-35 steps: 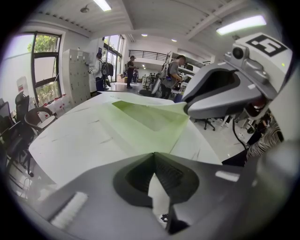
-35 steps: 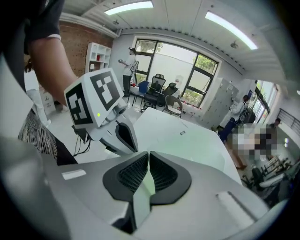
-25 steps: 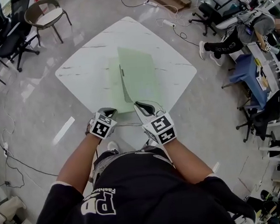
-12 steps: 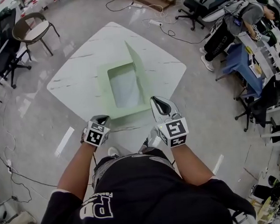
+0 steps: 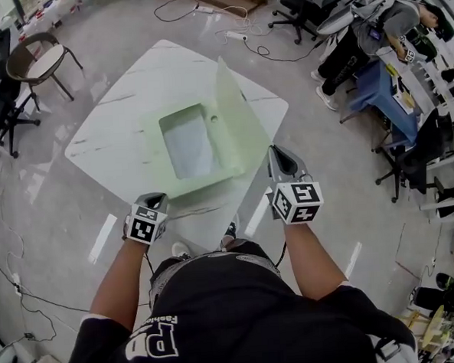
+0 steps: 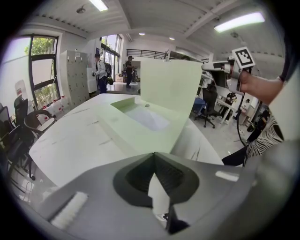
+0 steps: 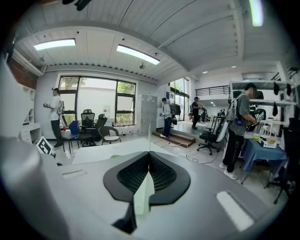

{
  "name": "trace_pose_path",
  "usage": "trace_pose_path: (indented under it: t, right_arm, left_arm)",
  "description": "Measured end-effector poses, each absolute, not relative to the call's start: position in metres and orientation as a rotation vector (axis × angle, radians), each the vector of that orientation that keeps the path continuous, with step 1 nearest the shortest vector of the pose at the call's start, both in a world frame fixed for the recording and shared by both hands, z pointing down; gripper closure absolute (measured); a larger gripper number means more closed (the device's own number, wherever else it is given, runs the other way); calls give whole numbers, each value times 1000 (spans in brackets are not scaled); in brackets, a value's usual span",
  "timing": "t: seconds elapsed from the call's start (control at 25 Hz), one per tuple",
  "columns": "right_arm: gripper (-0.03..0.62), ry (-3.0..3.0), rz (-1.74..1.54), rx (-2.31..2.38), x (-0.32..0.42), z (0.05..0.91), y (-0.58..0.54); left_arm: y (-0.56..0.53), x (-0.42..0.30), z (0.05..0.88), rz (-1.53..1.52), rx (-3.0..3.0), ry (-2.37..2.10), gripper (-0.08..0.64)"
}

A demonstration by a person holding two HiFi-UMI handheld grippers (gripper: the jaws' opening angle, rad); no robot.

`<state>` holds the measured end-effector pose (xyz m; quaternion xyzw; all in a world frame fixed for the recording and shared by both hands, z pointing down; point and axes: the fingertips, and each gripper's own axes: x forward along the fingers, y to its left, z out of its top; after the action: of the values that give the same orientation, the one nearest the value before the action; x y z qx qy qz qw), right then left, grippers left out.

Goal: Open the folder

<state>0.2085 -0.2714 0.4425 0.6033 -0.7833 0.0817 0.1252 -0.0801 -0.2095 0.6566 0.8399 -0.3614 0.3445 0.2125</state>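
Since half a second ago the right gripper [image 5: 275, 152] has swung out further to the right and taken the cover [image 5: 238, 115] with it, so the pale green folder [image 5: 191, 152] is wider open, with the cover standing up and leaning right off its spine. The jaws are pinched tight on the cover's near edge; in the right gripper view the thin green sheet runs straight between them. The rest of the folder lies flat in the middle of the white marble table [image 5: 109, 138], whitish inner panel facing up. The left gripper [image 5: 155, 198] sits at the table's near corner, just off the folder, jaw tips closed together with nothing in them
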Motion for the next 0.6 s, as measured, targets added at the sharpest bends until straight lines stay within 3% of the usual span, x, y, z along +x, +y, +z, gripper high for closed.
trace_pose_path:
  t: [0.6]
  right_arm:
    - [588,-2106,929,2183,352,512,-298]
  left_arm:
    - [-208,-79,656,979,2311,-1014,508]
